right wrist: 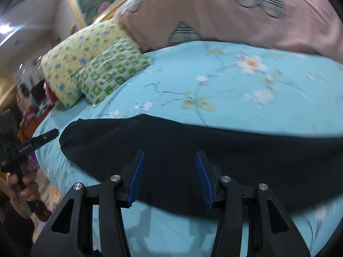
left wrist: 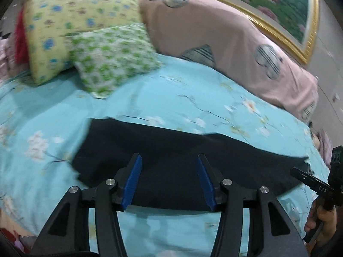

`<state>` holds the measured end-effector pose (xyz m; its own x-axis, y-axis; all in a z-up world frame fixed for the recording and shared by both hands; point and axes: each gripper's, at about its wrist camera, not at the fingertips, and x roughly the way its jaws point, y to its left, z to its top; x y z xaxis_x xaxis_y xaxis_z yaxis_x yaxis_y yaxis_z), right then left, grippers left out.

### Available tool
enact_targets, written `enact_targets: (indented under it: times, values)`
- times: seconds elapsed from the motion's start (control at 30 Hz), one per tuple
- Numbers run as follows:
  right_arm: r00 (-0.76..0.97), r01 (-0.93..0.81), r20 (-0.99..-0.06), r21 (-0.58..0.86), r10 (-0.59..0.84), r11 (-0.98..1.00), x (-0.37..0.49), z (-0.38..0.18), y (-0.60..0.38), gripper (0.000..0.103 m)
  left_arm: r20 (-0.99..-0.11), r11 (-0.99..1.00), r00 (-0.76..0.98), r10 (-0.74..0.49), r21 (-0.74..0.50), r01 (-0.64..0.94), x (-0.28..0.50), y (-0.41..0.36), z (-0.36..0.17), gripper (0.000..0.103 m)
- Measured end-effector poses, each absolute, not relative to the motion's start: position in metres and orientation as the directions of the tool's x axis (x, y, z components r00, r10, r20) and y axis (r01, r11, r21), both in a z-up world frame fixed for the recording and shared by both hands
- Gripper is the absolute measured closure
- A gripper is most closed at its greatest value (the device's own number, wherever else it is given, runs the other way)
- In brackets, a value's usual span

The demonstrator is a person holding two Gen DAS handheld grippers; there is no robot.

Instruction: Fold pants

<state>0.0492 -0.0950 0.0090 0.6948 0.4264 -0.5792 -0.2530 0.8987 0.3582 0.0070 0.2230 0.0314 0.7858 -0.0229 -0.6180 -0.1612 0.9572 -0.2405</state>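
Now the black pants (left wrist: 182,165) lie flat as a long dark strip across the lower middle of both views, on the blue flowered bedsheet (left wrist: 150,98). The strip looks narrow and even, so I judge that one fold, leg onto leg, is already made, and I am between folds with nothing in my claws.

My left claw (left wrist: 169,182) hangs over the pants at the bottom centre of its frame, blue pads apart, no cloth between them. My right claw (right wrist: 169,180) is the same in its own frame: pads apart and empty above the dark cloth.

For the next move I think I must take one short end of the strip, with both claws at its corners, and bring it over to the other end.

Both claws point forward and downward at the bed. At the lower right edge of the left view my right hand (left wrist: 321,220) grips its handle. Pillows (left wrist: 81,32) lie in the upper left, a pink quilt (left wrist: 214,32) behind.
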Motion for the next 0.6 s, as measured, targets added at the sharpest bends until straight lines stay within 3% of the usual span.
enact_targets:
  times: [0.6]
  values:
    - [0.777,0.087,-0.574,0.504,0.258,0.859,-0.018,-0.018,-0.226,0.053,-0.674,0.961,0.686,-0.275,-0.181,0.208,0.074,0.064,0.026,0.046]
